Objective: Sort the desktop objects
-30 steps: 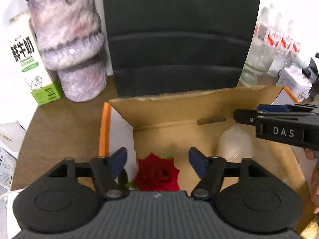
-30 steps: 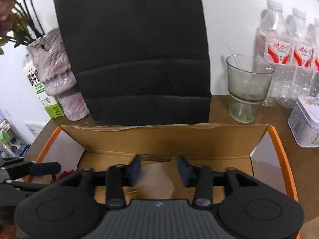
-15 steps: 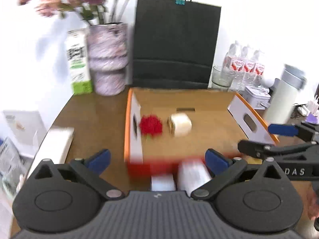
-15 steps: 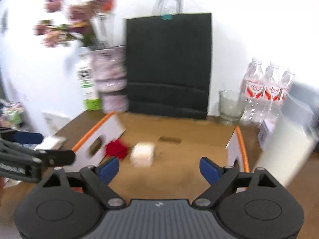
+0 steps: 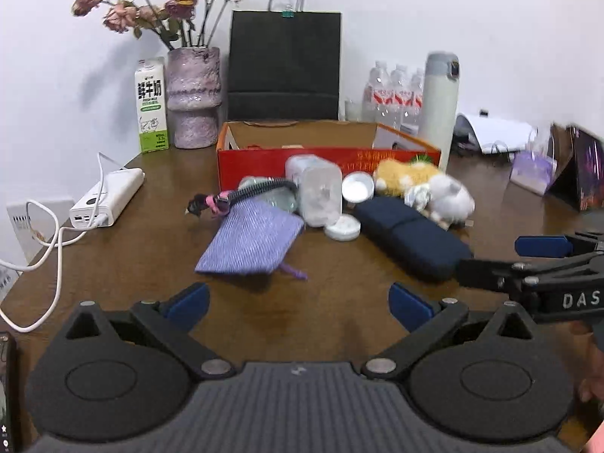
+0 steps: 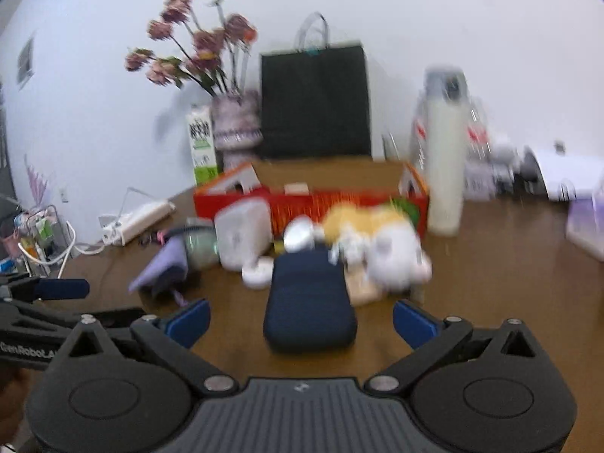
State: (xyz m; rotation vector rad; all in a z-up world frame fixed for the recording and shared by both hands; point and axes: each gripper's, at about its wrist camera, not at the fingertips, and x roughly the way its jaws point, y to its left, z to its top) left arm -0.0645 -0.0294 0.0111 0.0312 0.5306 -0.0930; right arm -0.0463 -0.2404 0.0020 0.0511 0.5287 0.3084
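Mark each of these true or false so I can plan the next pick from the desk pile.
1. The left gripper holds the purple pouch. False: it is open and empty, short of the pouch.
2. The navy case lies in front of the right gripper. True.
3. The milk carton lies on its side. False: it stands upright.
4. The plush toy sits outside the red box. True.

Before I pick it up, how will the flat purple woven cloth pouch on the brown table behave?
The purple woven cloth pouch lies flat and looks soft, so it will probably sag when lifted by one edge. It seems thin, so likely light. One corner sits against the clear plastic jar lying on its side, so pulling may nudge that.
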